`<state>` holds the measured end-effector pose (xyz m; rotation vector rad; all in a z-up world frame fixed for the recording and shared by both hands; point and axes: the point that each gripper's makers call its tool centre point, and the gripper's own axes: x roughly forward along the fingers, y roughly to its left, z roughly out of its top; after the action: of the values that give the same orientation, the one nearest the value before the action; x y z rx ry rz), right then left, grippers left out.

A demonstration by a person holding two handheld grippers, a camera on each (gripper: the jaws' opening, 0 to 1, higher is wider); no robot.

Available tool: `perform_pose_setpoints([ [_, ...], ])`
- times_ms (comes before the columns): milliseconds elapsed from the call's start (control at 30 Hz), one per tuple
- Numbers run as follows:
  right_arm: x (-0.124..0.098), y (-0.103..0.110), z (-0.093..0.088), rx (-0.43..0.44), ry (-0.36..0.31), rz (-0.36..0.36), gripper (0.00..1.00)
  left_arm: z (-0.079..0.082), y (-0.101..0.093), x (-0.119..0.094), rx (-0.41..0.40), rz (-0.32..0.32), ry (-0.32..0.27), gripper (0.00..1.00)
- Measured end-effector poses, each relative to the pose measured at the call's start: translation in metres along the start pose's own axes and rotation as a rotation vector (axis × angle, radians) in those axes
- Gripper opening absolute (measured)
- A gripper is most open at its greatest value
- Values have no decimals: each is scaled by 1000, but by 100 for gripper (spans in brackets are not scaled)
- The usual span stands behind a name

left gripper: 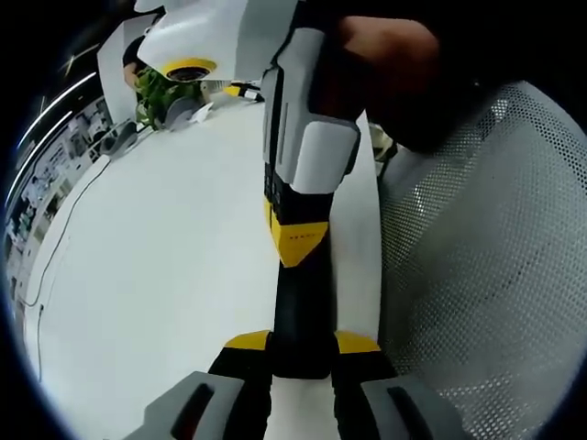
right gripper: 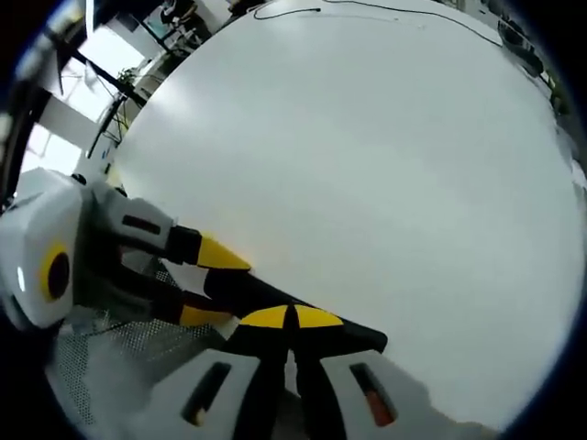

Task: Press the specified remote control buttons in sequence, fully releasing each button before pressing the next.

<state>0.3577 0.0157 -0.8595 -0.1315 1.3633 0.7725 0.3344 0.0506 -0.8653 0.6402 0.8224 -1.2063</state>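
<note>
My left gripper [left gripper: 301, 353] has its fingers clamped on the near end of the black remote [left gripper: 301, 302]. Its long axis runs straight ahead above the white worktop [left gripper: 165, 275]. My right gripper [right gripper: 292, 321], fingers together and holding nothing, touches its far end.

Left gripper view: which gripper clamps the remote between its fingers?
The left gripper, at the bottom, fingers either side of the remote; the right gripper only rests its closed tip on top.
</note>
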Motion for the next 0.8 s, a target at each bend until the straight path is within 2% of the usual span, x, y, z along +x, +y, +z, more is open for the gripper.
perform_pose_setpoints([
  [367, 1, -1, 3, -45, -13, -29, 0, 0, 0, 0, 1, 0, -1, 24],
  [800, 4, -4, 6, -19, -40, -23, 0, 1, 1, 1, -2, 0, -2, 24],
])
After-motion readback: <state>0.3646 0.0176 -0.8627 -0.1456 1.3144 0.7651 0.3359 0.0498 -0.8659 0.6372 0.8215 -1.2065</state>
